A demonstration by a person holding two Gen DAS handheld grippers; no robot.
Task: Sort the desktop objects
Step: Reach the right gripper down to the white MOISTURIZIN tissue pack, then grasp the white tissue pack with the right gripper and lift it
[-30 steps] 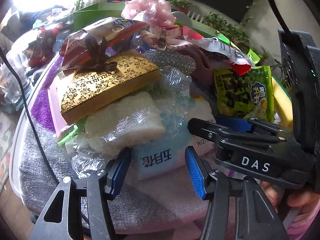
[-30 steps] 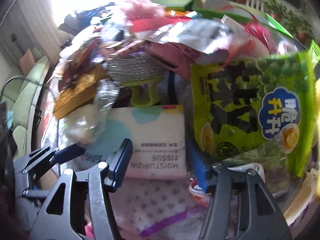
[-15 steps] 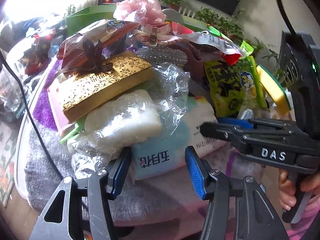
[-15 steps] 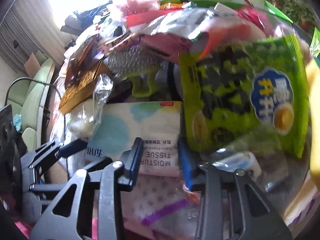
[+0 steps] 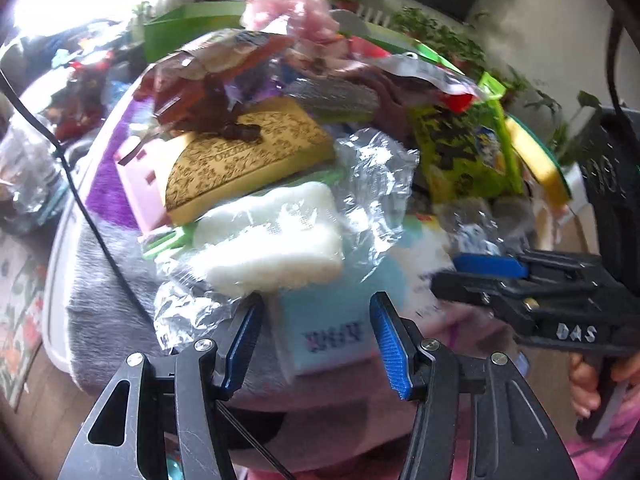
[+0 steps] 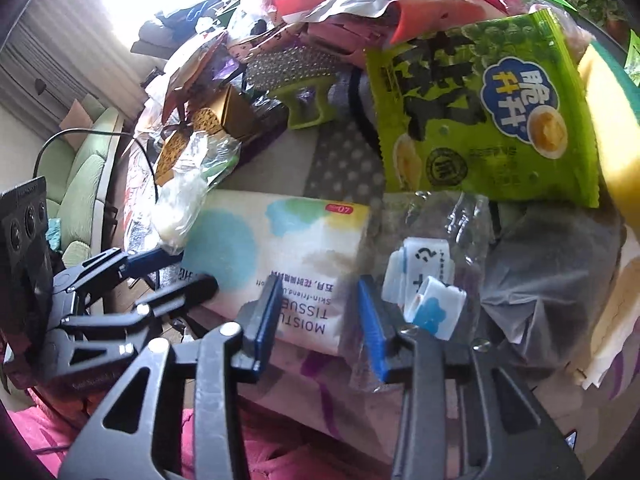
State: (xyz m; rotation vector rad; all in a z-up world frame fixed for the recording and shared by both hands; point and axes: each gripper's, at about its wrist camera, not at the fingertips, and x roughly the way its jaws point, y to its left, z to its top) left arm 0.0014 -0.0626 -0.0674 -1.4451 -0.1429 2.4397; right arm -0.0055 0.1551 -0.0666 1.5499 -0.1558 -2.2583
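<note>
Two hand-held grippers: both hover over one heap of clutter on the table.
Landmark: tissue pack (image 6: 280, 264), at the heap's near edge.
Left hand-held gripper (image 5: 316, 338): jaws apart, empty, straddling the pack's near end without pressing it.
Right hand-held gripper (image 6: 318, 322): jaws have just been opening wider; the pack's corner and a clear wrapper's edge (image 6: 436, 240) lie between them, ungripped.
Risk: closing here could pinch the wrapper with the pack and drag both.
Risk: the bagged white towel (image 5: 276, 236) rests on the pack; pulling the pack likely tips it, and perhaps the gold box (image 5: 244, 160) behind.
</note>
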